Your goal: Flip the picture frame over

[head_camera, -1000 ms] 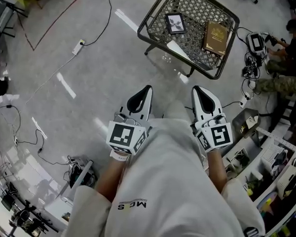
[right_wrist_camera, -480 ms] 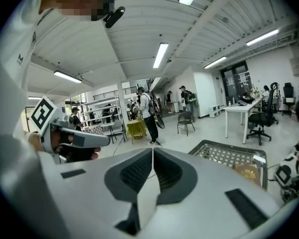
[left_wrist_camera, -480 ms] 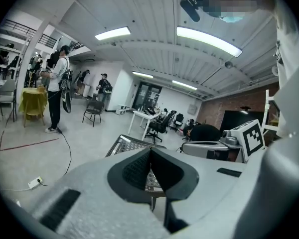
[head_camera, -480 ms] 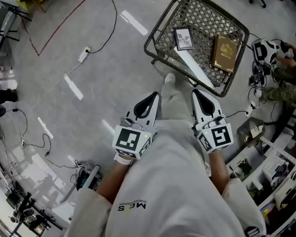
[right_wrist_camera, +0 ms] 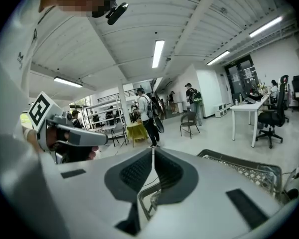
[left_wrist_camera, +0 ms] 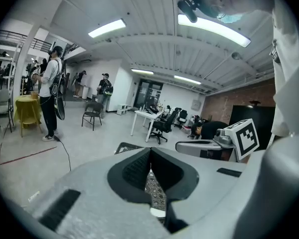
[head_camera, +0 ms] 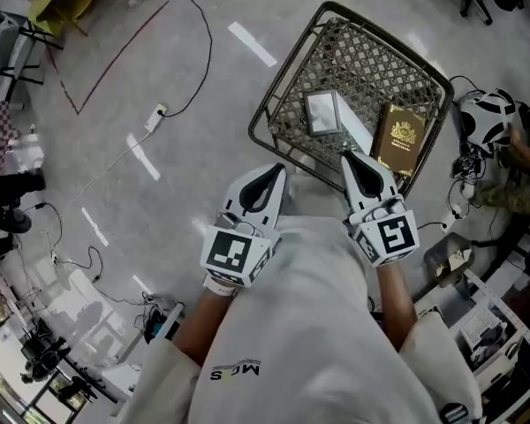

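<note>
I have both grippers clenched and empty. In its own view the white-and-black left gripper (left_wrist_camera: 149, 151) shows its dark pads pressed together at the tips with nothing between them. The right gripper (right_wrist_camera: 153, 151) looks the same in its view.

In the head view the left gripper (head_camera: 269, 171) sits just below centre, over bare grey floor. The right gripper (head_camera: 348, 157) points up at the near edge of the dark wire-mesh metal table (head_camera: 275, 94), which fills the upper right of the frame.

The small dark-edged picture frame (head_camera: 323, 113) lies flat on the mesh near the table's middle, above and just left of the right gripper's tip, untouched. A brown book with a gold emblem (head_camera: 400, 138) lies to its right.
</note>
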A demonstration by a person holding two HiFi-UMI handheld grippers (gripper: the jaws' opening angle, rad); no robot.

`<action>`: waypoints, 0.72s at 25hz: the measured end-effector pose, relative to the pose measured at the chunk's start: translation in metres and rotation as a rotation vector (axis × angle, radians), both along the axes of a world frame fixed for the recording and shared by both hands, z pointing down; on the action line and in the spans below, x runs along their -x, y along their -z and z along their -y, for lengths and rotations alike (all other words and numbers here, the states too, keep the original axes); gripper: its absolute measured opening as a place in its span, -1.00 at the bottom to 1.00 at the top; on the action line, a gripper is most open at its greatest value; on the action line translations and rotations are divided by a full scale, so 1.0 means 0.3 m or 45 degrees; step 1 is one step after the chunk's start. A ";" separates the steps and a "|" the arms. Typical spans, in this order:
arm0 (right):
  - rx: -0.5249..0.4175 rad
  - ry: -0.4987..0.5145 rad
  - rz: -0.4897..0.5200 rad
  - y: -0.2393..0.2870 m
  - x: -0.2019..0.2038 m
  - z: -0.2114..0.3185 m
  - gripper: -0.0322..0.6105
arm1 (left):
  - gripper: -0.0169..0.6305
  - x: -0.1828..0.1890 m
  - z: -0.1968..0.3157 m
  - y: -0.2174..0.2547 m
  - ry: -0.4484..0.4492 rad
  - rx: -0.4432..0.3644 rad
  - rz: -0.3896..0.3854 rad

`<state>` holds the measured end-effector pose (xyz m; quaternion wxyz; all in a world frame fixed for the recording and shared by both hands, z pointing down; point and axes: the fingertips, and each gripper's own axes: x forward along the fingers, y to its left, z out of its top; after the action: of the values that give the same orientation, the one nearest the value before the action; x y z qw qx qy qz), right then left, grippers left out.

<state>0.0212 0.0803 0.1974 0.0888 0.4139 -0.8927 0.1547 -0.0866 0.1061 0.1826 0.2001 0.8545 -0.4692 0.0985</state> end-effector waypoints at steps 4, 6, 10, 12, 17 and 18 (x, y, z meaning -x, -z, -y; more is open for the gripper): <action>0.011 0.015 0.007 -0.019 -0.029 0.117 -0.84 | -0.87 -0.015 0.100 -0.020 0.050 0.024 0.003; 0.025 0.010 0.004 -0.033 -0.043 0.145 -0.84 | -0.87 -0.022 0.125 -0.034 0.063 0.049 -0.005; 0.061 0.018 -0.029 -0.088 -0.051 0.191 -0.83 | -0.87 -0.036 0.179 -0.070 0.037 0.086 0.005; 0.078 0.021 -0.043 -0.112 -0.049 0.210 -0.78 | -0.87 -0.042 0.203 -0.085 0.018 0.099 0.008; 0.114 -0.003 -0.028 -0.135 -0.047 0.239 -0.78 | -0.87 -0.044 0.234 -0.116 0.001 0.144 0.012; 0.117 -0.007 -0.029 -0.142 -0.051 0.247 -0.78 | -0.87 -0.049 0.243 -0.123 -0.004 0.147 0.013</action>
<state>0.0363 0.0061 0.2399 0.1175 0.4135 -0.8825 0.1908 -0.0719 0.0333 0.2194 0.2465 0.8417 -0.4625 0.1300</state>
